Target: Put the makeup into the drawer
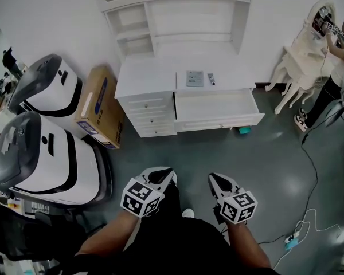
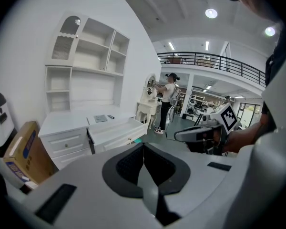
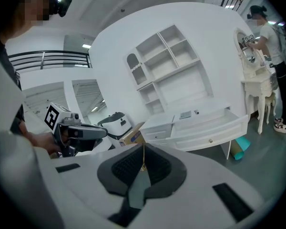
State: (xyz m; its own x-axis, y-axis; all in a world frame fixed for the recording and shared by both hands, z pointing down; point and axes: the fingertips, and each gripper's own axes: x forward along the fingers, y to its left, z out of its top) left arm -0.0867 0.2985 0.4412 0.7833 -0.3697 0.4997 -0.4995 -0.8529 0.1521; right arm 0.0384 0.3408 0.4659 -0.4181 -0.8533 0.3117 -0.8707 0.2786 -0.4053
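Dresser top (image 1: 143, 76): makeup tube (image 1: 211, 79), lengthwise front-to-back

all three views face the distant drawer (image 1: 218, 121)

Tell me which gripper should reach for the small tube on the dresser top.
Right, narrowly: the small tube sits nearly straight ahead of the right gripper, farther across from the left gripper. Both are shut and distant.
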